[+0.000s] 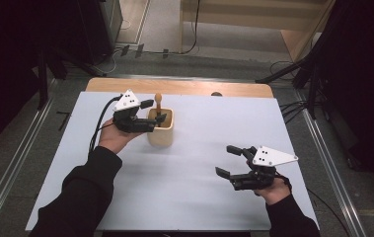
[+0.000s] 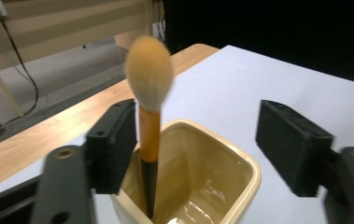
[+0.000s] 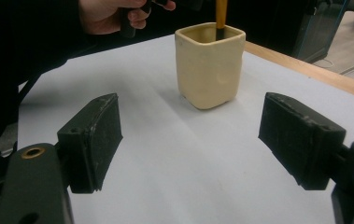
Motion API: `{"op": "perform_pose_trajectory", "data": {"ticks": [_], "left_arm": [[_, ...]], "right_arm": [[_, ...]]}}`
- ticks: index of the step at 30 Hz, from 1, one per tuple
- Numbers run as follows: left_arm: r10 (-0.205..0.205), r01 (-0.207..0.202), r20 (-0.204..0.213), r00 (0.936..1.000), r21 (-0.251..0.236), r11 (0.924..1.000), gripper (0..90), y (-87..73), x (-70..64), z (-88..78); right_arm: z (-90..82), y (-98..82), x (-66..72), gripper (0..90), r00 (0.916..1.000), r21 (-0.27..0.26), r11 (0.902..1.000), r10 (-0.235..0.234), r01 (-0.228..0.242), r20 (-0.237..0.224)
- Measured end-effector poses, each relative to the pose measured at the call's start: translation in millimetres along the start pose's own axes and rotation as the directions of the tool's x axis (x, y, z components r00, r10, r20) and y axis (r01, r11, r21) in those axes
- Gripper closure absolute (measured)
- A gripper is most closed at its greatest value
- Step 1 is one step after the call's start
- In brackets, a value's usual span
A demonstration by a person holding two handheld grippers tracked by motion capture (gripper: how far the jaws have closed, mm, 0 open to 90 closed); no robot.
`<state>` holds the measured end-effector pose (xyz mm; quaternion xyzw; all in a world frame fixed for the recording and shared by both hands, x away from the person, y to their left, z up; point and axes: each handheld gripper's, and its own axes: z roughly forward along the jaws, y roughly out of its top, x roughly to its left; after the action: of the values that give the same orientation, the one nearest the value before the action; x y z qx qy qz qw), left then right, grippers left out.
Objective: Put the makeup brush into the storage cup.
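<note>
Item: soft-bristled makeup brush with tan head, orange wooden handle and black lower shaft (image 2: 149, 121). It stood nearly upright in a cream glazed ceramic cup of rounded-square section (image 2: 212, 182), its tip down in one inside corner and its fluffy, egg-shaped head well above the rim. The cup's interior was glossy and reflective; the outer wall was smooth and matt. No brand, label or writing could be read on either piece.

Location: the cup stood on the white-covered table (image 1: 189, 182), left of centre and toward the far edge, where a strip of pale wood showed.

Left gripper (image 1: 151, 117): black, with a grey three-cornered plate on top, held over the cup's left side. Its fingers were spread apart on either side of the brush handle; one rubbery black pad sat just beside the handle, and nothing was clamped.

Right gripper (image 1: 229, 160): same build, near right of the table, well apart from the cup, fingers wide and empty.
</note>
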<state>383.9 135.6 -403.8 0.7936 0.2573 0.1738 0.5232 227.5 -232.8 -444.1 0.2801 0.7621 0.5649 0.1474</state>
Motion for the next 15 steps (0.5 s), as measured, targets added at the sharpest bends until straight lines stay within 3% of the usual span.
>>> {"op": "perform_pose_trajectory", "data": {"ticks": [9,15], "left_arm": [[-0.023,0.023,0.011,0.9997,-0.010,0.9997,22.3,0.9,1.1,-2.5],[-0.010,0.010,0.033,0.9994,-0.018,0.9998,20.7,-0.3,0.9,-4.9]], "right_arm": [[-0.6,-0.1,-0.2,22.0,1.0000,-0.001,1.0000,-0.001,0.001,0.002],[-0.4,-0.1,0.0,22.0,1.0000,0.000,1.0000,-0.001,0.001,0.001]]}}
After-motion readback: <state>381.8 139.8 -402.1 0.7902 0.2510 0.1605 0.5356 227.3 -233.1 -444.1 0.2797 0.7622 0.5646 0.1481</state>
